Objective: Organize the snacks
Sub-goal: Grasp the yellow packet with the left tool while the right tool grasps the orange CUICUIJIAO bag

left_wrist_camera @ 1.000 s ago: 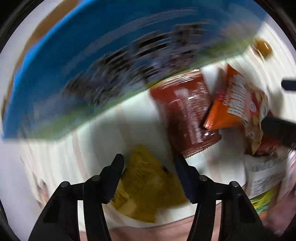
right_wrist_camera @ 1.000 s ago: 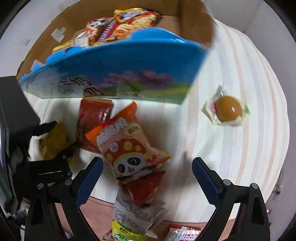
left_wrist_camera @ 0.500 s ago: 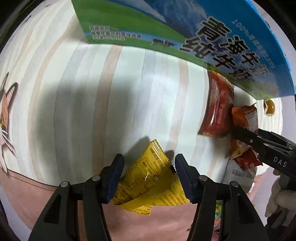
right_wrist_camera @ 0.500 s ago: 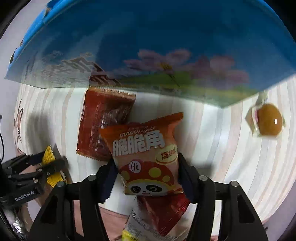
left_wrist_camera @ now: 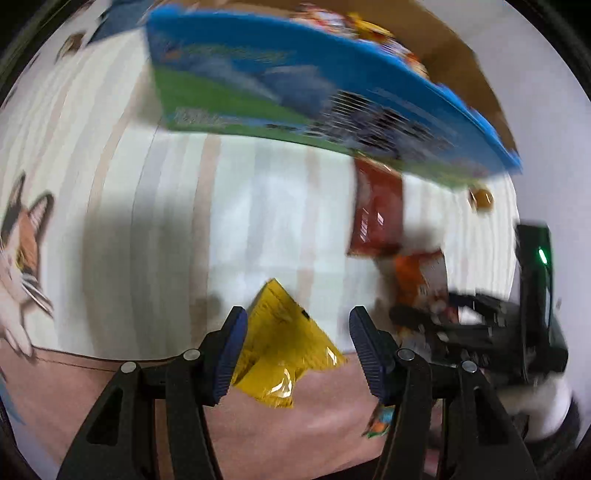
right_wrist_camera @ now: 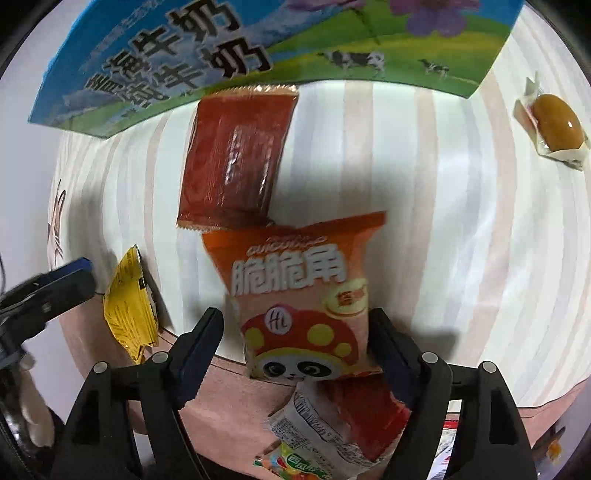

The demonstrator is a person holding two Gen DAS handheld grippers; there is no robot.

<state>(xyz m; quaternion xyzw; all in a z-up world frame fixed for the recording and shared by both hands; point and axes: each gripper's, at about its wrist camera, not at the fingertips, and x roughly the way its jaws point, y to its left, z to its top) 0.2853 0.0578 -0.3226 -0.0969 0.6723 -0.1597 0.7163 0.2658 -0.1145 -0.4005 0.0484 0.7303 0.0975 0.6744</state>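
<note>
My left gripper (left_wrist_camera: 295, 343) is open, its jaws either side of a yellow snack packet (left_wrist_camera: 284, 339) lying at the striped cloth's near edge; the packet also shows in the right wrist view (right_wrist_camera: 127, 306). My right gripper (right_wrist_camera: 297, 343) is open around the lower end of an orange panda snack bag (right_wrist_camera: 306, 299). A dark red packet (right_wrist_camera: 236, 162) lies just beyond it, against the blue and green milk carton box (right_wrist_camera: 258, 44). In the left wrist view the red packet (left_wrist_camera: 376, 210), the orange bag (left_wrist_camera: 421, 277) and the box (left_wrist_camera: 295, 88) show too.
A wrapped brown egg-shaped snack (right_wrist_camera: 554, 122) lies at the far right. More packets (right_wrist_camera: 332, 435) are piled under the orange bag. The box holds several snack packets (left_wrist_camera: 369, 29). A cat print (left_wrist_camera: 22, 251) marks the cloth's left side.
Both grippers have shifted while staying open. The right one has come lower over the orange bag, which fills more of its view. The left view has swung, and the yellow packet stays between its jaws.
</note>
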